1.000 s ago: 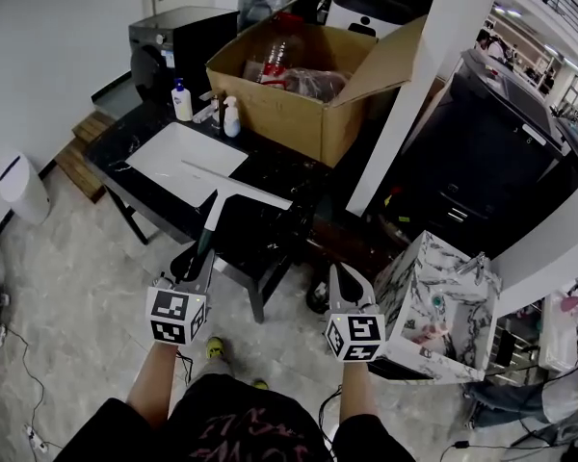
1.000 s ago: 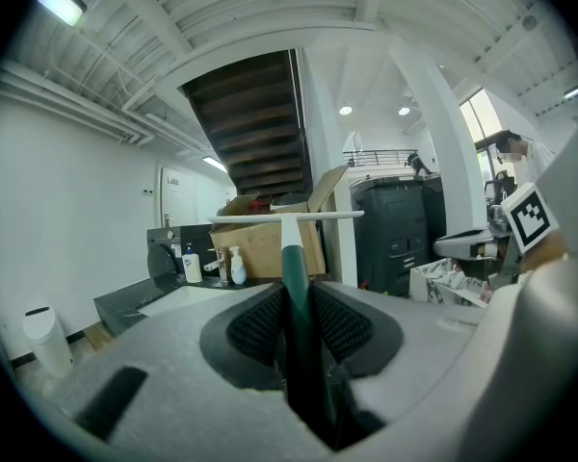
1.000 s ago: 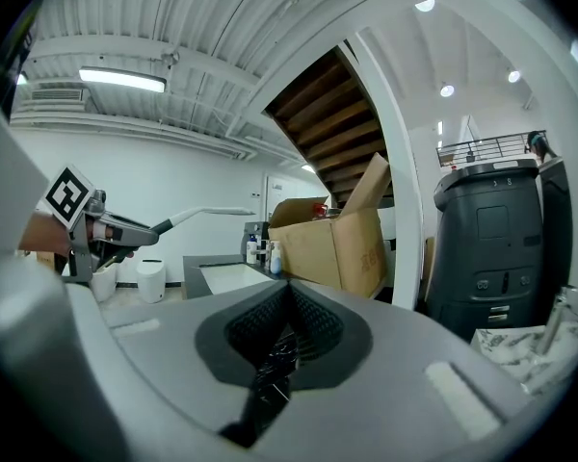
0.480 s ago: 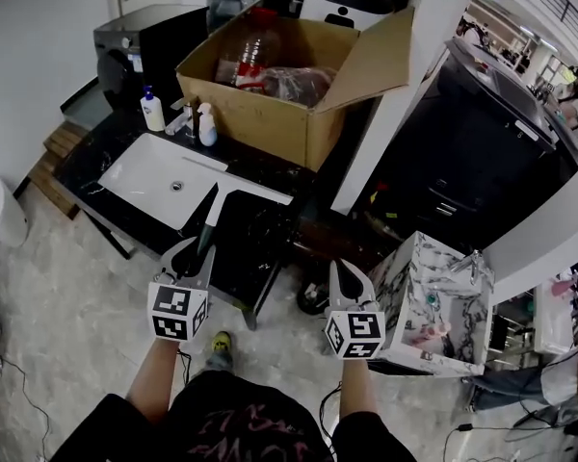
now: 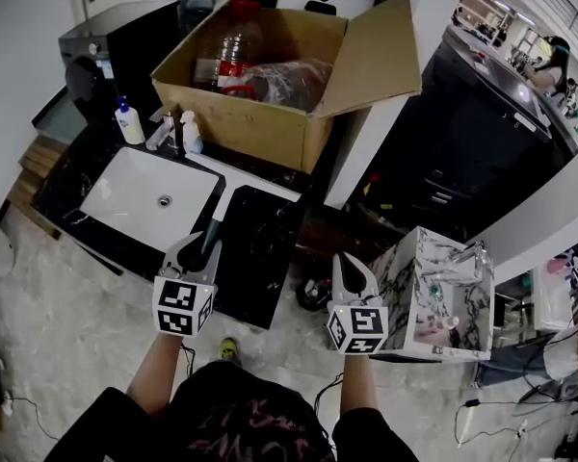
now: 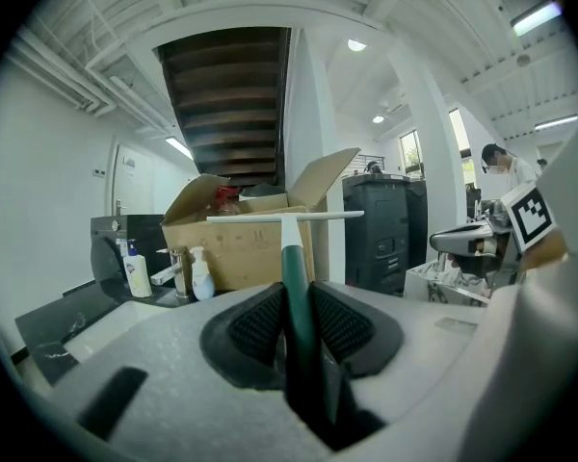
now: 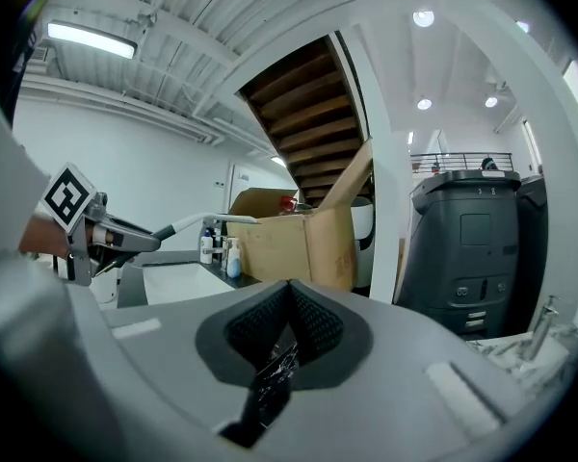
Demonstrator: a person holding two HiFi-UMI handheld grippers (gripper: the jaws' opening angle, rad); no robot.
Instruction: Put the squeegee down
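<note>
Your left hand-held gripper (image 5: 195, 248) clamps the squeegee (image 5: 226, 195) handle (right one (image 5: 351, 272) closed, empty); release early and it could drop past the near edge of the surface (image 5: 270, 248).

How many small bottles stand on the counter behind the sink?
2. A pump bottle left of the faucet, a spray bottle right of it, beside the cardboard box. Others may be hidden behind that box.

Black marble counter (image 5: 270, 243) with white inset sink (image 5: 140, 200) lies ahead of the left claw (image 5: 200, 246); open cardboard box (image 5: 241, 118) beyond. Marble-patterned unit (image 5: 405, 287) just right of the right claw (image 5: 352, 269). Pale stone floor (image 5: 67, 335) beneath both. Ceiling strip light (image 7: 87, 38) lit.
</note>
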